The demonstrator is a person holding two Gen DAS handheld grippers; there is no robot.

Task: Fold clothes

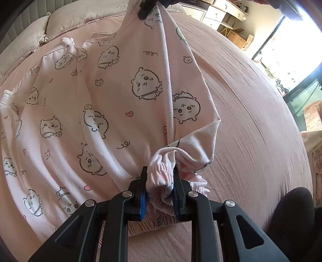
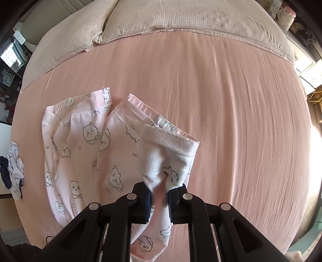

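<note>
Left gripper (image 1: 160,181) clamped on pajama pants (image 1: 112,96) waistband; right gripper (image 2: 158,193) clamped on leg cuff. Pants draped over pink bed sheet (image 2: 231,112). Crumpled garments (image 2: 14,167) at bed edge; pillows (image 2: 161,18) beyond.

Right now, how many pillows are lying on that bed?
2. In the right wrist view, one pillow lies at the head of the bed on the left, the other pillow beside it to the right. More could be hidden beyond the picture's edge.
</note>
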